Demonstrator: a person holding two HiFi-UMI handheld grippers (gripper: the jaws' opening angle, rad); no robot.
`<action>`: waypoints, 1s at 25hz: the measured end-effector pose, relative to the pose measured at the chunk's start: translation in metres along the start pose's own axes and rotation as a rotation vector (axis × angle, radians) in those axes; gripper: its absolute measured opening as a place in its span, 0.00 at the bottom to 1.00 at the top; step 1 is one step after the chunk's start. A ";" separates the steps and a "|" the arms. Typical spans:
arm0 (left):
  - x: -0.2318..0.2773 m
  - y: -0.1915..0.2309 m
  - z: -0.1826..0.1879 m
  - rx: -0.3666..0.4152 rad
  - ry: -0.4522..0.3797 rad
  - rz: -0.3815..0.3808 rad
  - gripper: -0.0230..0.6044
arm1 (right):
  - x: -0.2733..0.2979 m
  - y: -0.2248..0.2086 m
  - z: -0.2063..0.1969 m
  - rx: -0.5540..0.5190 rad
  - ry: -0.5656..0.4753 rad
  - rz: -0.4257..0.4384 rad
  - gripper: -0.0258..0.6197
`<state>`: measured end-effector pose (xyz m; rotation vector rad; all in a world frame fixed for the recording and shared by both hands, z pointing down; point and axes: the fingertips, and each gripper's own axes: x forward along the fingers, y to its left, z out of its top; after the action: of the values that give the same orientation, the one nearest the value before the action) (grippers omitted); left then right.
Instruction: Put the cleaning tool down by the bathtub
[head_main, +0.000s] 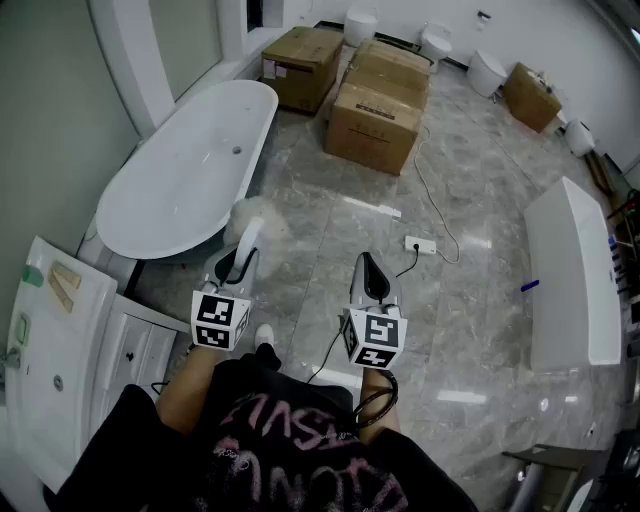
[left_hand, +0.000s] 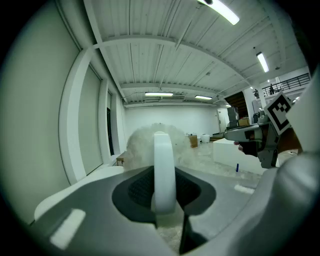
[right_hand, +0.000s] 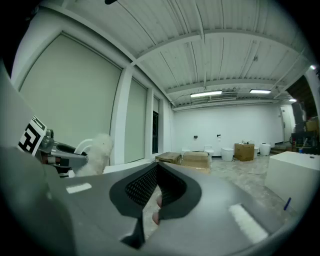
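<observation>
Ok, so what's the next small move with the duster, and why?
Probably lower the left gripper toward the floor beside the bathtub. Its jaws are shut on the duster handle, it seems held off the floor, and the tub lies just ahead to the left.

A cluster of cardboard boxes sits on the grey marble floor at the far side, with white toilets beyond. A power strip lies mid-floor. On the right stands a long white block, a blue marker at its side.
</observation>
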<state>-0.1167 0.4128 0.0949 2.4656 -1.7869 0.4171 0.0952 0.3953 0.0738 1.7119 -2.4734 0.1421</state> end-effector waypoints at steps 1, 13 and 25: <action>0.003 0.001 0.000 0.001 -0.001 0.000 0.17 | 0.003 -0.001 0.000 -0.003 0.000 -0.001 0.06; 0.027 0.005 -0.002 0.021 0.011 -0.019 0.17 | 0.027 -0.005 -0.002 -0.007 0.008 0.002 0.07; 0.074 0.040 -0.020 0.017 0.055 -0.069 0.17 | 0.082 -0.011 -0.017 -0.017 0.077 -0.036 0.07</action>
<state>-0.1362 0.3360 0.1292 2.4936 -1.6788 0.4921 0.0782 0.3181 0.1032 1.7093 -2.3806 0.1791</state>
